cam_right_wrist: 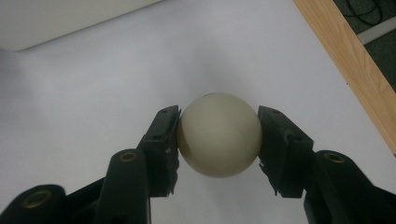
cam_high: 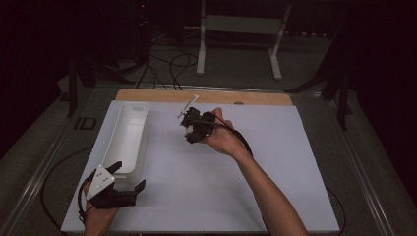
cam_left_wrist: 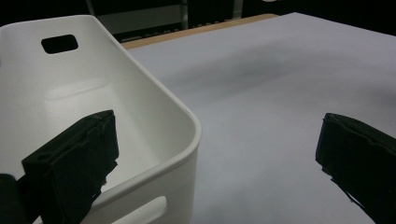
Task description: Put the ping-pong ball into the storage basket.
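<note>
My right gripper [cam_right_wrist: 218, 140] pinches a cream ball [cam_right_wrist: 218, 134] above the surface [cam_high: 275, 162], nearer its far edge. My left gripper [cam_left_wrist: 215, 158] gapes wide, empty, straddling the bin [cam_left_wrist: 140, 93] wall by the near-left corner.

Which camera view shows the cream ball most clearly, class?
The right gripper view: the cream ball sits large and central, pinched between the right gripper jaws above the white table. In the high view that gripper hides it; the left gripper view looks elsewhere.

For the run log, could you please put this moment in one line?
right gripper: shut on ball | left gripper: open, straddling bin corner | table
</note>
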A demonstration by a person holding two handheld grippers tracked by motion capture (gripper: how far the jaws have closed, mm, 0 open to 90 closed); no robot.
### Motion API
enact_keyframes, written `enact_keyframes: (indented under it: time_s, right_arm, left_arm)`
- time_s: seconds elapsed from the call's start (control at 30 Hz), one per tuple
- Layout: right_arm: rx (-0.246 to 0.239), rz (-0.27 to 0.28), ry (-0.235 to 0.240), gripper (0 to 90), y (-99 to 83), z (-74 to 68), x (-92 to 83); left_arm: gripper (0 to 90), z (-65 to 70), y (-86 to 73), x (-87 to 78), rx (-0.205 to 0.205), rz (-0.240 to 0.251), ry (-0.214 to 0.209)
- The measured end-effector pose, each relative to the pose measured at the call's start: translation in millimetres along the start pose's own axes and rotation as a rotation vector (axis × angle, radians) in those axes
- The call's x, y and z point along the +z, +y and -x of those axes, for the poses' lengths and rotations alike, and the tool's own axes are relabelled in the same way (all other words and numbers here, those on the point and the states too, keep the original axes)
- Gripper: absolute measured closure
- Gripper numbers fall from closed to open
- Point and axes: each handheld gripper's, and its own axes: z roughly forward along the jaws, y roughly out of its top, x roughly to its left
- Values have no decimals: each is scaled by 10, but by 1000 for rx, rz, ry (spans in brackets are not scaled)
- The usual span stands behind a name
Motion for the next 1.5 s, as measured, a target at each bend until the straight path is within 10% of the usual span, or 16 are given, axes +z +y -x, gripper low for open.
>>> enact_keyframes:
  time_s: [1.5]
  right_arm:
    - [-31,28,16,503,267,-57,-22]
  left_arm:
    - [0,-5,-2,1,-3,4,-5]
